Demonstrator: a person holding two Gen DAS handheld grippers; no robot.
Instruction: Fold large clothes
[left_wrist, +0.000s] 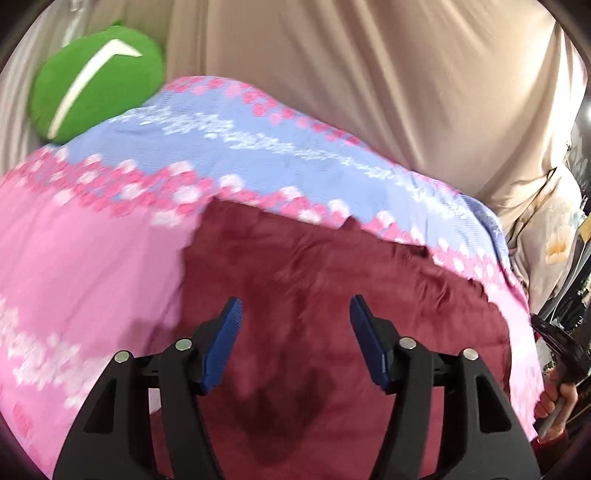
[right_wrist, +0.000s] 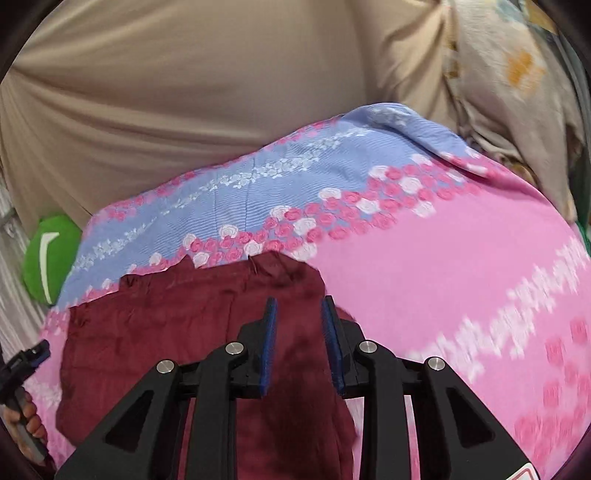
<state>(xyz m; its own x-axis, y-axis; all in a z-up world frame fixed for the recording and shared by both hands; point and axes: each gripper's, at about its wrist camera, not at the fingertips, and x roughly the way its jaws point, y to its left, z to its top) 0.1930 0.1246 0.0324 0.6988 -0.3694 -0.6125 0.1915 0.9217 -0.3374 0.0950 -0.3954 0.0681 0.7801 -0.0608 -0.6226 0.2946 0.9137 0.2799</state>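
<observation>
Through the left wrist camera, the left gripper (left_wrist: 295, 310) hangs over a maroon garment (left_wrist: 314, 295) with its blue pads spread wide and nothing between them. The garment fills the frame's centre and lower half, lying on a pink and blue floral sheet (left_wrist: 92, 258) that runs from 9 o'clock round to 3 o'clock. A green cushion (left_wrist: 96, 81) sits at 10 o'clock, beyond the sheet's far edge, and beige fabric (left_wrist: 369, 74) covers the top. At 4 o'clock a hand (left_wrist: 554, 398) grips the handle of the other tool.

Through the right wrist camera, the right gripper (right_wrist: 298, 314) stands with its jaws at a narrow gap, parted and empty, just above the same maroon garment (right_wrist: 166, 325). Here the garment spreads from the centre toward 8 o'clock, its far edge ragged and wrinkled against the floral sheet (right_wrist: 461, 266). The green cushion (right_wrist: 48, 254) shows at 9 o'clock, and a hand (right_wrist: 26, 421) with the left tool at 8 o'clock.

As for progress, the garment appears laid out roughly flat, perhaps already doubled once, though no crease line is clear enough to say. Neither gripper holds cloth, so a fold judged from this still lies ahead: an edge must be gripped on each side and carried over.
</observation>
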